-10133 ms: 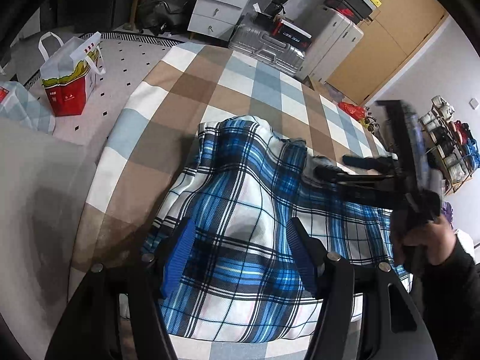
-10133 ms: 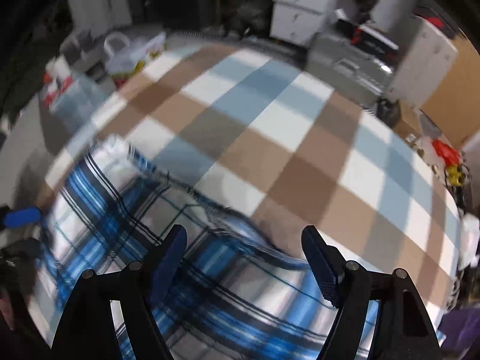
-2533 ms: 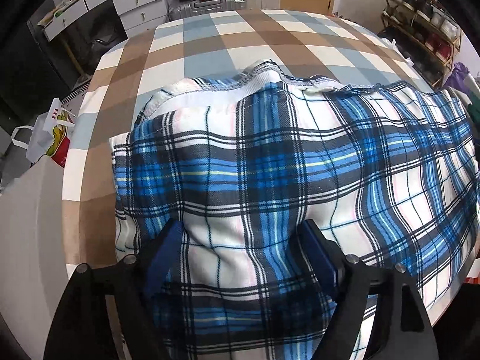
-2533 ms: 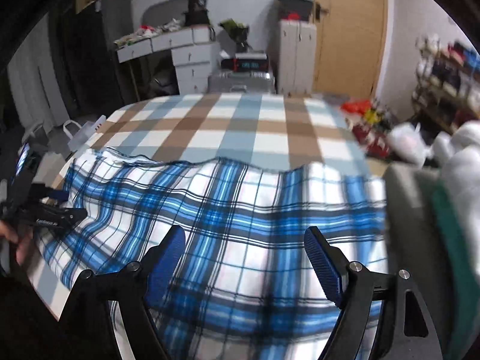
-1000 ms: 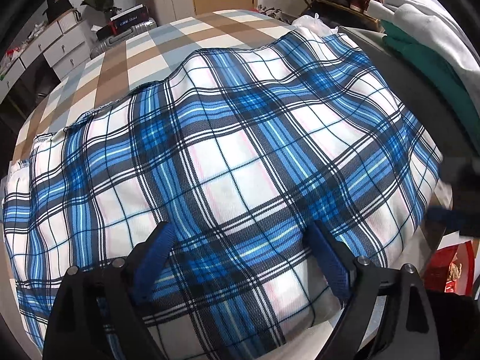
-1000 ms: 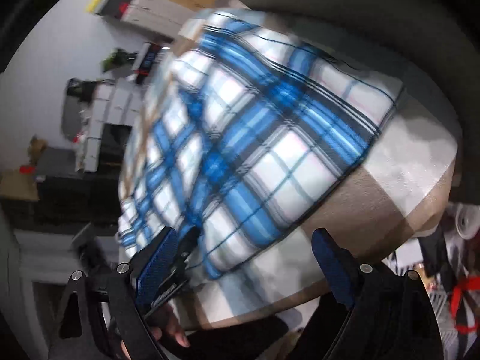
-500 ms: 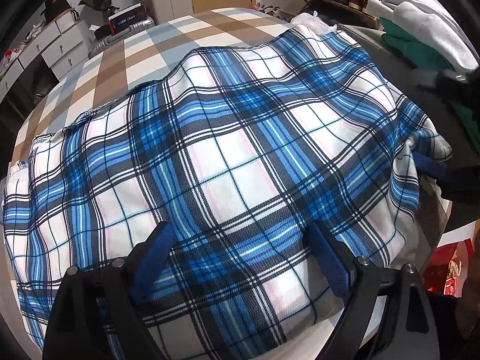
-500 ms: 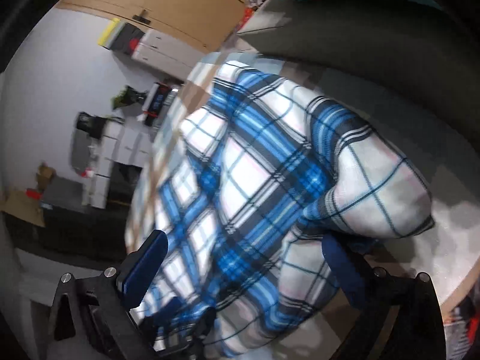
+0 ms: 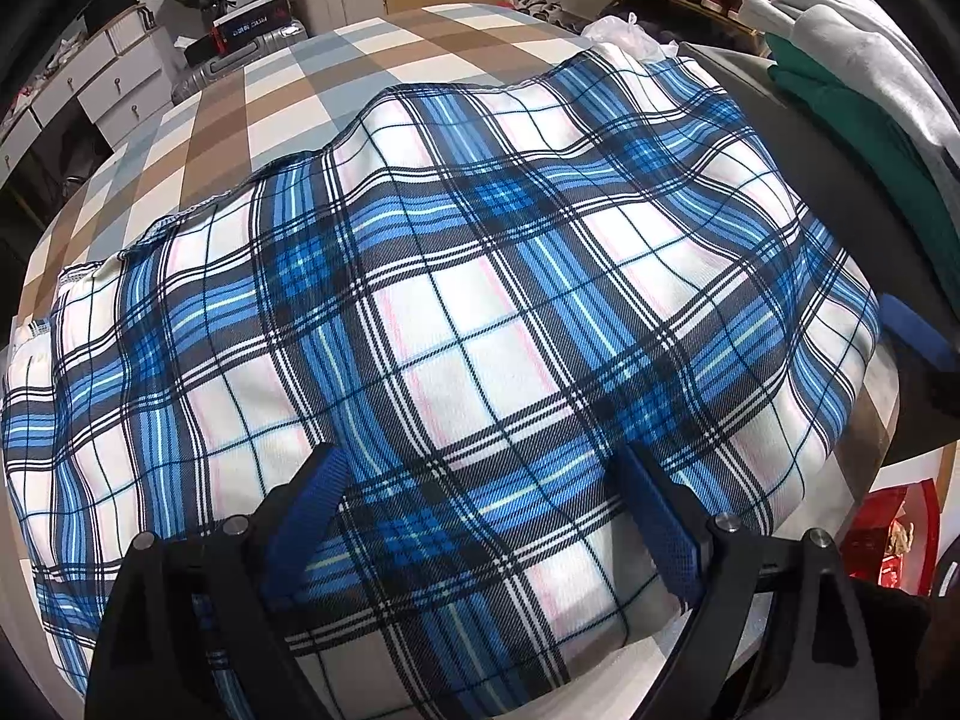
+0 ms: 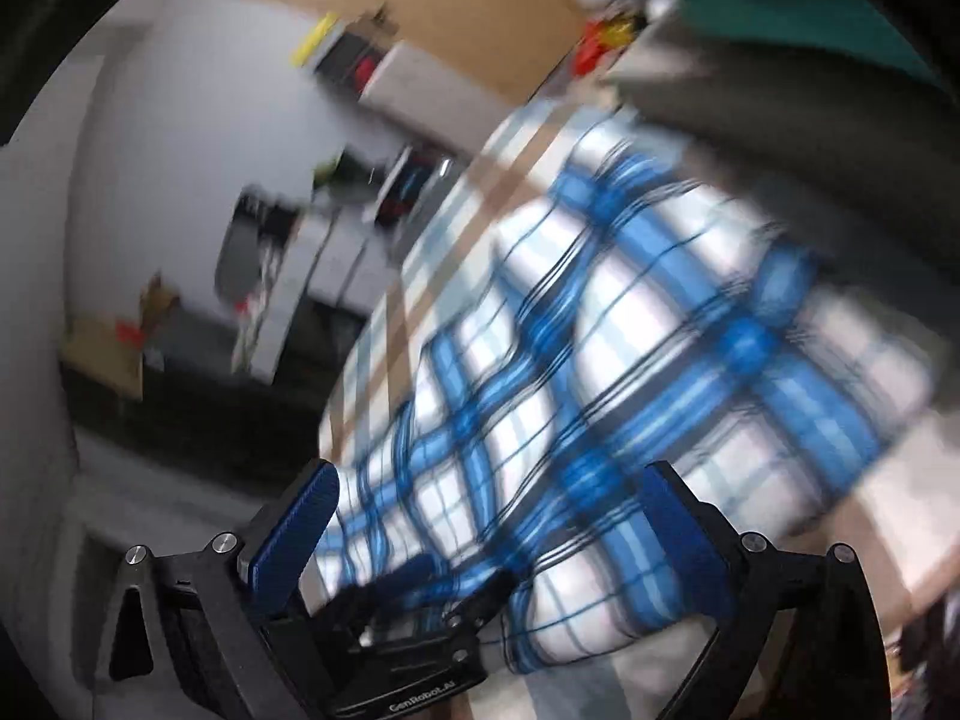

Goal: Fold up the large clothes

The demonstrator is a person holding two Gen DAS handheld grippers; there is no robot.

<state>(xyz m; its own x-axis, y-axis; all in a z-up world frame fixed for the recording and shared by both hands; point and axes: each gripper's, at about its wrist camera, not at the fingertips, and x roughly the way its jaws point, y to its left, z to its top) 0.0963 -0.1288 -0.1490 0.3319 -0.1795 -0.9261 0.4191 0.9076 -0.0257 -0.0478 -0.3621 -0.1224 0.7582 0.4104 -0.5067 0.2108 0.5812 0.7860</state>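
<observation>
On the brown-and-blue checked worktop (image 9: 288,90), the right hand-held gripper (image 10: 480,516) has released the folded blue plaid cloth (image 9: 480,312); both hand-held grippers gape, fold laid.

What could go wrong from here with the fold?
1. The plaid cloth reaches the table edge at the right; tugging there could pull it off.
2. Both hand-held grippers, left and right, stand open and hold nothing, so the fold may loosen.
3. The far hem looks wavy; folding over it could set creases.
</observation>
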